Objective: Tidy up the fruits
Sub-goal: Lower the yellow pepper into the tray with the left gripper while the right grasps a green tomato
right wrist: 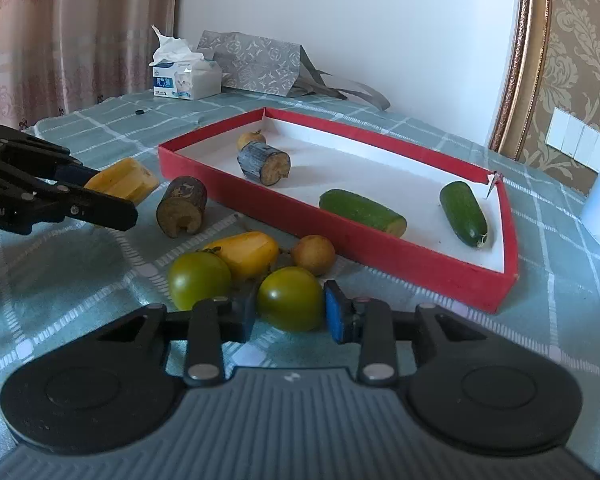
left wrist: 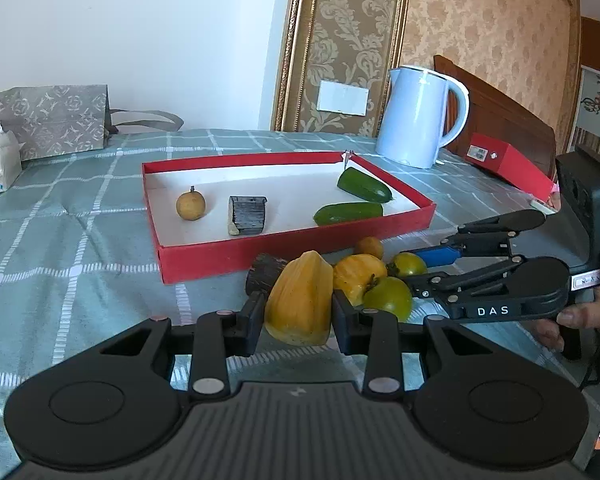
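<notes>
Both hands already have fruit, so what matters for the coming move is where the red tray (left wrist: 296, 248) lies from each load. In the left wrist view the tray sits straight ahead and beyond the fruit pile, its near wall just behind the loose pieces on the table (left wrist: 60, 240).

The left gripper (left wrist: 299, 312) has its jaws clenched on a yellow jackfruit piece (left wrist: 300, 300), which stands between the pads with its long axis roughly upright, the pointed end up. The right gripper (right wrist: 290, 312) has its jaws closed on a green tomato (right wrist: 291, 298), the blue pad pressing its right side and the black pad its left. The tomato is round, so no axis needs minding.

From the right wrist view the tray lies ahead and to the right, its long wall running away to the far left. Two cucumbers (right wrist: 362, 208), a dark cane stub (right wrist: 265, 163) and a small round brown fruit (right wrist: 251, 138) are already inside.

Still outside on the table are a second green tomato (right wrist: 198, 280), another jackfruit piece (right wrist: 246, 254), a brown round fruit (right wrist: 313, 254) and a second cane stub (right wrist: 182, 206).

The right-hand load looks nearer the tray's near wall; I judge a short lift over that wall is all either needs.
</notes>
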Available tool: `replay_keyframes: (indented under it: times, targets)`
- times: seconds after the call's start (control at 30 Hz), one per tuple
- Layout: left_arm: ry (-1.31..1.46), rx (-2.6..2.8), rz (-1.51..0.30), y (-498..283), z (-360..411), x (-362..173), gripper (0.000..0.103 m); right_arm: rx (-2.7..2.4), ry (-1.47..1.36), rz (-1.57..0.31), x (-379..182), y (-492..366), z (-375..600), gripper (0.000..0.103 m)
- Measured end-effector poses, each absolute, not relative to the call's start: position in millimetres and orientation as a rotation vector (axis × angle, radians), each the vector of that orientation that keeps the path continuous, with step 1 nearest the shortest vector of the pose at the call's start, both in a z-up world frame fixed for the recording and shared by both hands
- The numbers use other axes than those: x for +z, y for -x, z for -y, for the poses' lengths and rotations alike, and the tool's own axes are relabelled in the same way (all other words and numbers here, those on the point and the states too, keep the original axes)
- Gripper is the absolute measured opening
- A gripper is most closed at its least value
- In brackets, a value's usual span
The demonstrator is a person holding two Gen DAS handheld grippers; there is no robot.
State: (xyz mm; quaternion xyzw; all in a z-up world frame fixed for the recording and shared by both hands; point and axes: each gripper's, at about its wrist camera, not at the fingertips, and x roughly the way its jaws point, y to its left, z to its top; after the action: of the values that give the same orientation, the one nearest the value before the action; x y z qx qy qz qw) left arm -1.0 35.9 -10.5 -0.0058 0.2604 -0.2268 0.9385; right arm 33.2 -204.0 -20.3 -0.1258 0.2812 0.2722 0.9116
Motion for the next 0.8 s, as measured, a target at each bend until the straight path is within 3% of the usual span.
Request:
replay_keyframes:
  times: [0.43,0.8]
  targets:
    - [0.031,-0.436,-0.509,-18,-32,7,0.035,0.496,0.126,-0.535,-8,-39,232,0.032]
    - [0.059,-0.348,-0.491,-107,-16,28,0.035,0.458,0.104,-0.523,-9,-42,240,0.032]
